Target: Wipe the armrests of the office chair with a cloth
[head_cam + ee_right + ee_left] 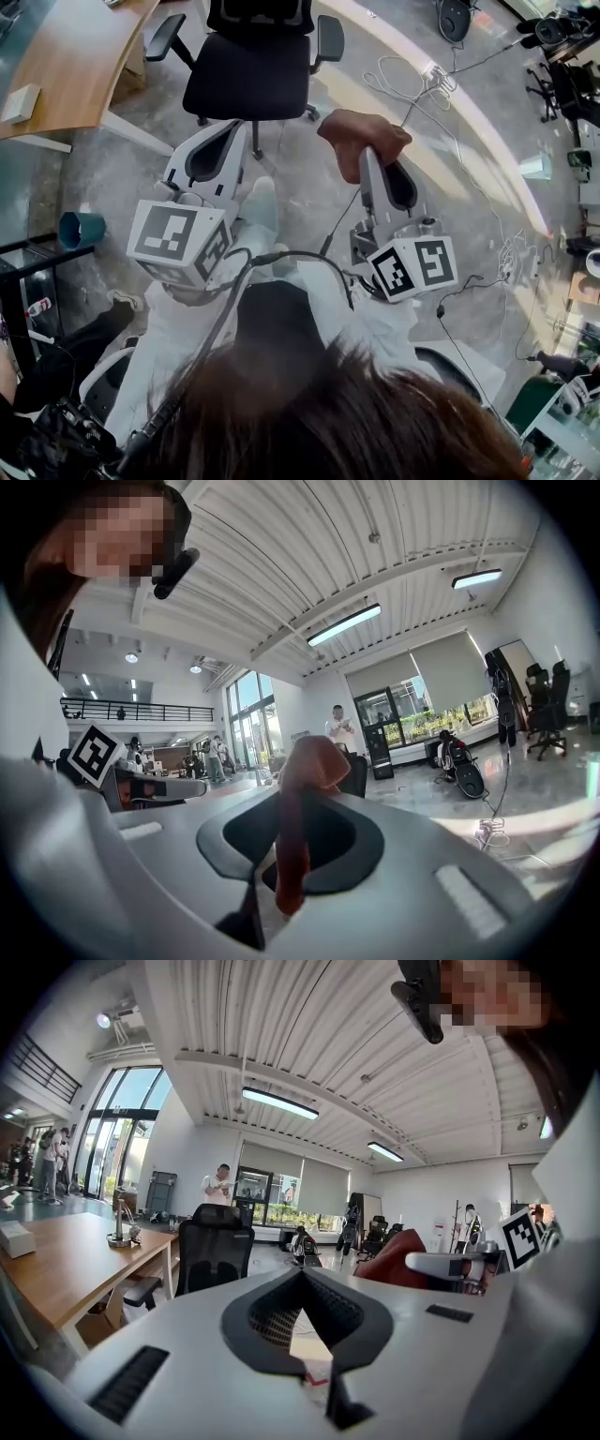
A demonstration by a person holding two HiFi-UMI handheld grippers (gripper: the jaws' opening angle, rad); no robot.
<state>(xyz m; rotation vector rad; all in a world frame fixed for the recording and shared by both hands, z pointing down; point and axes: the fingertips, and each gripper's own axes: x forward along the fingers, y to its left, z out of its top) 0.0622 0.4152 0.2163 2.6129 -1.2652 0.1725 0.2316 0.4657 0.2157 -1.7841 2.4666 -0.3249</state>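
A red-brown cloth point(361, 139) is held in the right gripper point(371, 161). Its jaws are pinched shut on the cloth, and most of the cloth is bunched up over the tip, at about 1 o'clock from the person. The left gripper point(231, 131) is closed too, tips together, and nothing is caught in it. The office chair point(248, 70) is seen straight ahead at 12 o'clock, well apart from both grippers. The 10 o'clock armrest point(164, 37) and the 2 o'clock armrest point(328, 39) are not yet touched. A few things could go wrong from here. The chair looks to be on wheels, so it could be pushed away if an armrest is rubbed hard. The cloth could be tugged out of the jaws if it is dragged too roughly. Loose cables point(412, 80) are spread on the floor at 1 o'clock, and a foot could be caught in them
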